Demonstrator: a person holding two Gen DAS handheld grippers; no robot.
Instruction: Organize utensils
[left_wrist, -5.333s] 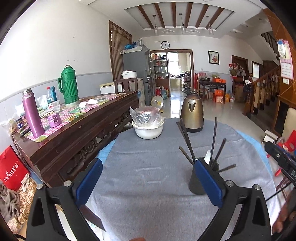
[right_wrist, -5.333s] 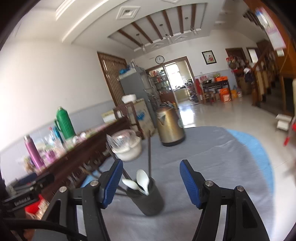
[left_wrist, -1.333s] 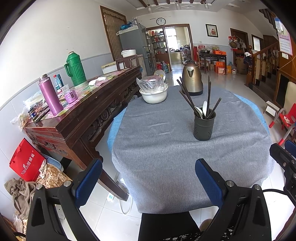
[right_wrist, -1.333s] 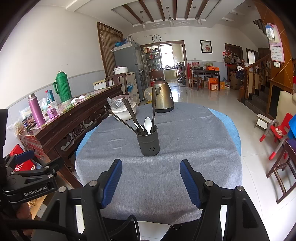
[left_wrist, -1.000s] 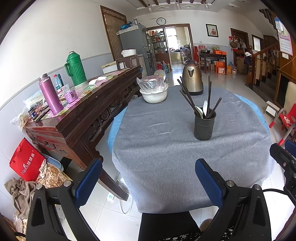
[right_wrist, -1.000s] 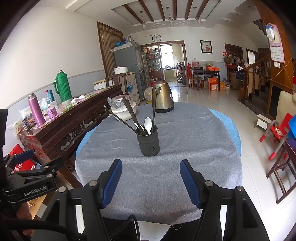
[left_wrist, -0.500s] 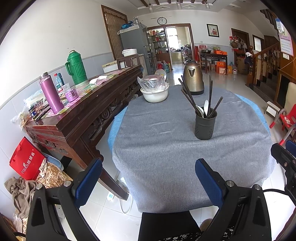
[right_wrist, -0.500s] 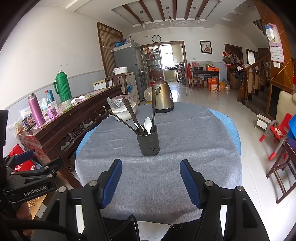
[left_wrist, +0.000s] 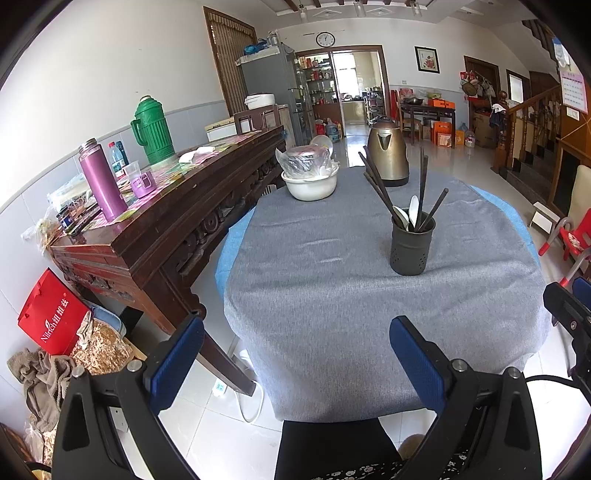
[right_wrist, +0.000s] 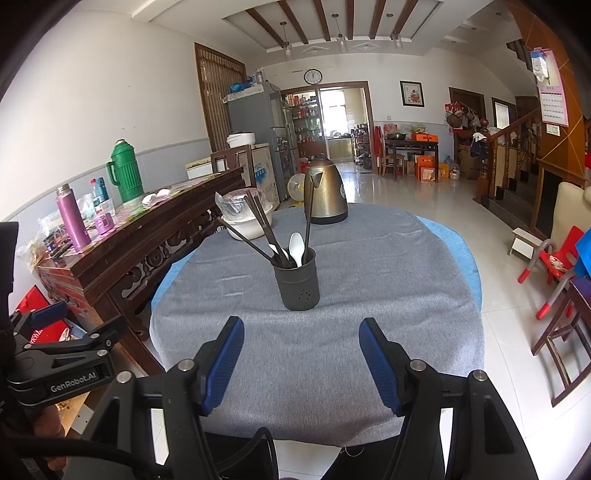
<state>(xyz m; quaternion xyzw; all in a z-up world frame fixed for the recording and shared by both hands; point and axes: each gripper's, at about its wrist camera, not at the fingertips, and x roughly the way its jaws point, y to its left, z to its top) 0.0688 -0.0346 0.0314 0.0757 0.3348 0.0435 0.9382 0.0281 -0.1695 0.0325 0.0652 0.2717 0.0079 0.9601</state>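
Note:
A dark utensil holder (left_wrist: 412, 246) (right_wrist: 296, 283) stands upright on the grey tablecloth (left_wrist: 332, 288) (right_wrist: 332, 295). Dark chopsticks (left_wrist: 380, 192) (right_wrist: 260, 221) and white spoons (left_wrist: 413, 212) (right_wrist: 296, 246) stick out of it. My left gripper (left_wrist: 295, 354) hangs open near the table's front edge, well short of the holder, with nothing between its blue pads. My right gripper (right_wrist: 301, 354) is open too, held back over the front of the cloth with empty jaws. The left gripper's body (right_wrist: 62, 365) shows at the left edge of the right wrist view.
A white bowl under plastic wrap (left_wrist: 310, 181) and a brass kettle (left_wrist: 388, 157) stand at the table's far side. A dark wooden sideboard (left_wrist: 166, 221) with flasks runs along the left. Red child chairs (right_wrist: 554, 266) stand on the tiled floor to the right.
Some five seconds ago both grippers were close around the holder; they have since drawn back to the table's front edge. Over the last second nothing has moved.

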